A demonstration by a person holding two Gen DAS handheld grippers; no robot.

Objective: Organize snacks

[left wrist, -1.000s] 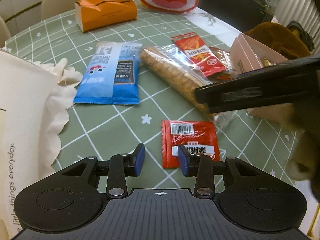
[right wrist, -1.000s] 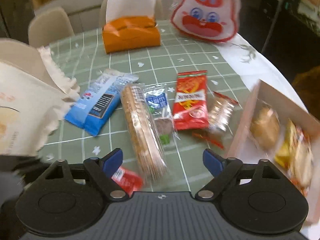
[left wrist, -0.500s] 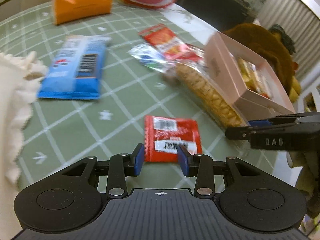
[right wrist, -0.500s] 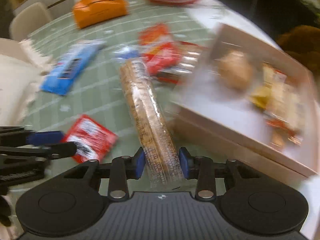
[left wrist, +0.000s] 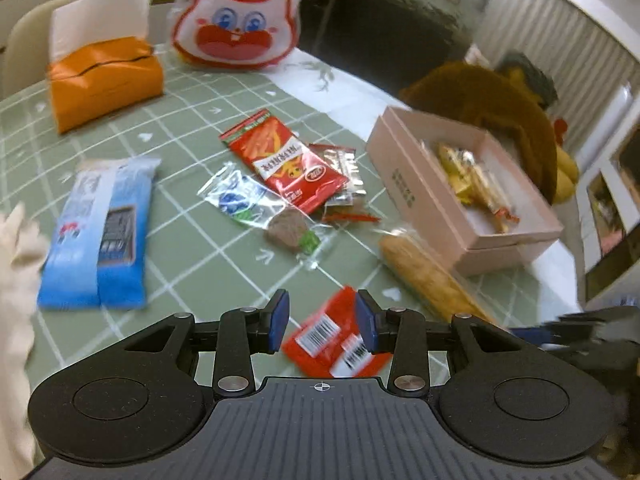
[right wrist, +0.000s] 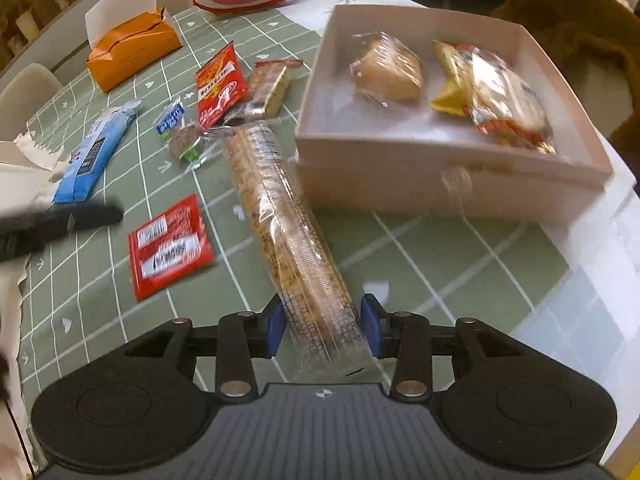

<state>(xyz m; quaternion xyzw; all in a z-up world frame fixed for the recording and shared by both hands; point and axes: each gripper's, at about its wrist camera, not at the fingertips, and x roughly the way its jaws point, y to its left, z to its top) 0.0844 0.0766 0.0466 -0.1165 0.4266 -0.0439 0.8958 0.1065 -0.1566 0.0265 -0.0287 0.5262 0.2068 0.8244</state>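
While the left tongs [left wrist: 322,322] hover apart over the red sachet [left wrist: 340,340], right tongs [right wrist: 323,330] clamp the cracker sleeve's [right wrist: 280,208] near end, long axis running beside the pink box [right wrist: 440,176] toward the tabletop's [right wrist: 440,264] far edge.

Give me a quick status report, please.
Right gripper shut on cracker sleeve. Left gripper open over red packet. Pink box unobstructed.

Both wrist views look steeply down, close, sharing the table [left wrist: 192,248].
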